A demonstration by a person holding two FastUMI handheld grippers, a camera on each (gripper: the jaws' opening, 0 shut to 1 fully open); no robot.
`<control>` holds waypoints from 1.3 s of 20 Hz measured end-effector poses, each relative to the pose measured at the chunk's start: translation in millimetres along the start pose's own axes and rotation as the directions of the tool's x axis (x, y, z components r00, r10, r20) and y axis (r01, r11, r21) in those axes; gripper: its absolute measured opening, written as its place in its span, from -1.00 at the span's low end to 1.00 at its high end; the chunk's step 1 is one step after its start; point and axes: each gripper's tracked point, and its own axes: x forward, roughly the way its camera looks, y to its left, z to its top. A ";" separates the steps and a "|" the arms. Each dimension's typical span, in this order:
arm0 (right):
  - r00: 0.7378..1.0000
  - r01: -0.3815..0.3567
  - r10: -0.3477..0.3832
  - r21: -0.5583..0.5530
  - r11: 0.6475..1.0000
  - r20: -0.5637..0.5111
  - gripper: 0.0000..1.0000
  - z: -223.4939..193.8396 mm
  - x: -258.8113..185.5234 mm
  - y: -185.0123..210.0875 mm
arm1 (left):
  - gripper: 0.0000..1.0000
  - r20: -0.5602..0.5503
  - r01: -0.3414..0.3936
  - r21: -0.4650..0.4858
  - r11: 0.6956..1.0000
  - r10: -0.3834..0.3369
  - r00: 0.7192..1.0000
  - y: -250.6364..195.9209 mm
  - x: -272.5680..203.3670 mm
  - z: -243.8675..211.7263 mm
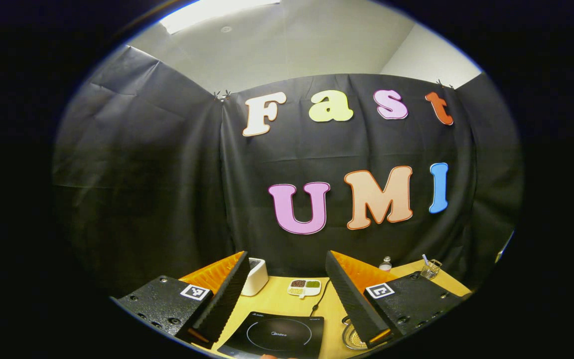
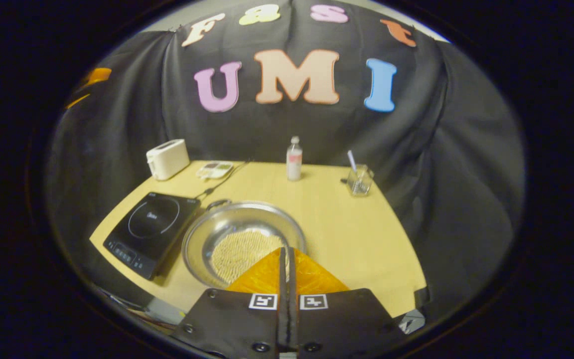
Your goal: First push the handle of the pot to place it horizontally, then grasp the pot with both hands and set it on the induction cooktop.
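Just beyond closed right fingers (image 2: 287,259), pot (image 2: 243,243), beside induction cooktop (image 2: 150,230)

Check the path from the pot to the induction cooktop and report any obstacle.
Nothing visible blocks it. The pot sits directly beside the induction cooktop on the table. The cooktop's glass is bare; its cord runs off behind. Bottle and toaster stand farther back.

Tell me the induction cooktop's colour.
Black, with a thin pale ring; clearest in the right gripper view: induction cooktop.
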 end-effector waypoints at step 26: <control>0.903 -0.190 0.151 -0.057 0.980 -0.403 -0.94 -115.7 45.4 33.2 | 0.97 -0.037 -0.179 0.010 0.984 0.179 0.983 42.7 -13.6 -17.7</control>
